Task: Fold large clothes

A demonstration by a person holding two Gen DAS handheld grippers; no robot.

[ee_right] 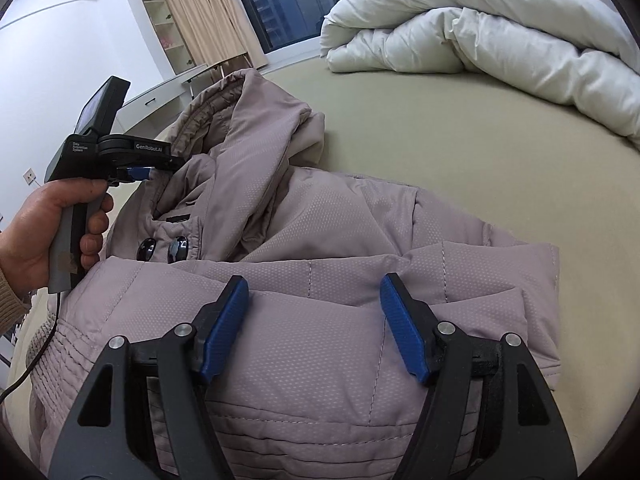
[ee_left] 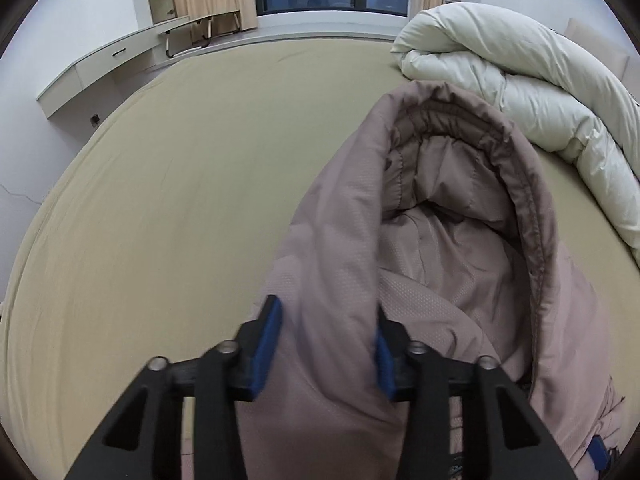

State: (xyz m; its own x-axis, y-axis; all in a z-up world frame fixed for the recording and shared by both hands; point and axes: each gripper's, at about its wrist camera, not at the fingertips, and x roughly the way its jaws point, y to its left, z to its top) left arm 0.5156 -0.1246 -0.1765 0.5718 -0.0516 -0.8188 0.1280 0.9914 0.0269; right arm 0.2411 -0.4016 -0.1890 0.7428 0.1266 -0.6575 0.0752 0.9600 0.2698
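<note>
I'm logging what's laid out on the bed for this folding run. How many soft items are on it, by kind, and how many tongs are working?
Padded jackets: 1, mauve, hooded
Duvets: 1, cream, bundled at the far side
Tongs: 2, left tongs around the hood fabric, right tongs open above the jacket body
Total: 4
</note>
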